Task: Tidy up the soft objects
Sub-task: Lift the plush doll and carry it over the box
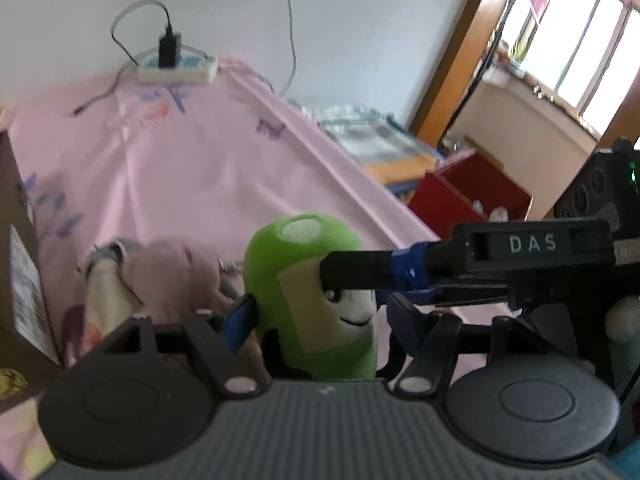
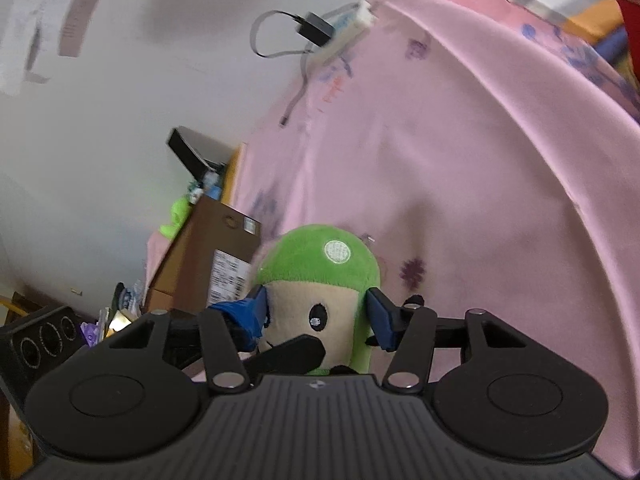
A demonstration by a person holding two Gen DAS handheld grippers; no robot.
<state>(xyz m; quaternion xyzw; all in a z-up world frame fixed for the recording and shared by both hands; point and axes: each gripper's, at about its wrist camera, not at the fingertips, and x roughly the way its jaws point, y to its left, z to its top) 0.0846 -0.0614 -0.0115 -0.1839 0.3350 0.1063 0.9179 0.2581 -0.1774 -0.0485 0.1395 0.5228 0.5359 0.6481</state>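
A green plush toy (image 1: 280,264) with a cream face stands upright over the pink sheet. My left gripper (image 1: 316,312) is shut on its body. The left blue pad (image 1: 240,320) digs into its side, and the other finger is partly hidden. In the right wrist view the same plush toy (image 2: 316,268) sits between the pads of my right gripper (image 2: 316,308). That gripper is open: its pads flank the head without denting it. One right finger (image 1: 360,270) lies across the toy's face in the left wrist view. A left finger (image 2: 292,352) crosses below the face.
The pink sheet (image 1: 192,168) covers the bed. A power strip (image 1: 176,70) with a black charger lies at its far end. A brown cardboard box (image 2: 208,256) stands at the left, and a pale pink soft item (image 1: 160,276) lies beside the toy. A red box (image 1: 472,192) sits off the bed's right edge.
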